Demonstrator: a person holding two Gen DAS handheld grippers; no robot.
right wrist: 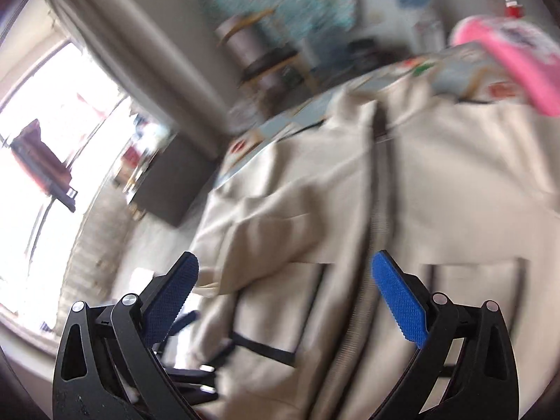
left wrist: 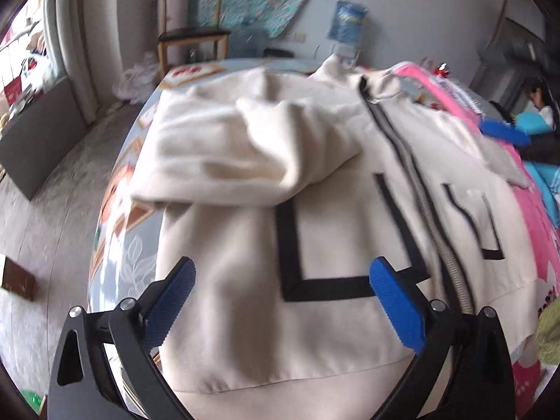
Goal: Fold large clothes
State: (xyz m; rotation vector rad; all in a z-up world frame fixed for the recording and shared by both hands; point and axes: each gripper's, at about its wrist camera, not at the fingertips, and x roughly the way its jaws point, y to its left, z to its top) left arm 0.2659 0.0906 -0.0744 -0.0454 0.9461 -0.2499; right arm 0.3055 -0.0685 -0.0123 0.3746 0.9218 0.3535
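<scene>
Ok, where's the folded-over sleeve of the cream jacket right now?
In the left wrist view the sleeve lies across the upper left of the cream jacket, left of the zipper, beyond the open left gripper.

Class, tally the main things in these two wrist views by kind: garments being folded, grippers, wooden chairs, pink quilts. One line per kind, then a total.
Cream zip jacket: 1
Grippers, left gripper and right gripper, both open: 2
Wooden chair: 1
Pink quilt: 1
Total: 5
</scene>
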